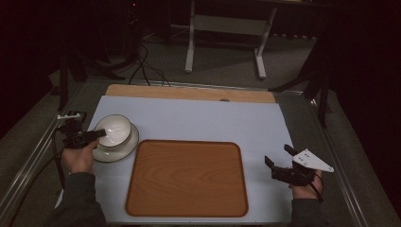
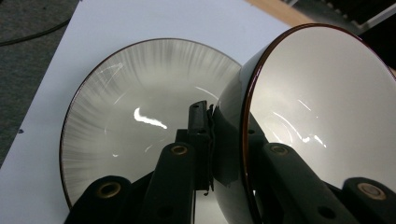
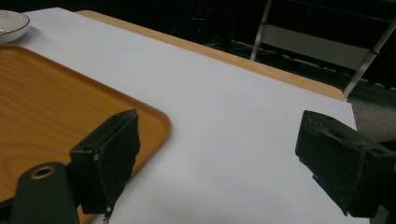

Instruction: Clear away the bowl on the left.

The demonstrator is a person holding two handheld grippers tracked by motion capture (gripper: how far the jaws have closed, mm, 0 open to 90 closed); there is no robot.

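Observation:
A white bowl (image 1: 113, 128) with a thin brown rim stands on a white plate (image 1: 124, 150) at the left of the table. My left gripper (image 1: 97, 134) is shut on the bowl's near-left wall. In the left gripper view one jaw presses the outside of the bowl (image 2: 322, 93) and the other lies inside it, with the streaked plate (image 2: 140, 93) behind. An empty wooden tray (image 1: 187, 177) lies in the middle. My right gripper (image 1: 278, 155) rests at the right, open, with nothing between its jaws. In the right gripper view its pads (image 3: 116, 144) stand wide apart beside the tray's corner (image 3: 46, 107).
A pale mat (image 1: 198, 118) covers the table, with a wooden strip (image 1: 189, 93) along the far edge. Metal rails (image 1: 338, 165) run down both sides. Beyond the table stand a white frame (image 1: 227, 28) and floor cables (image 1: 146, 66).

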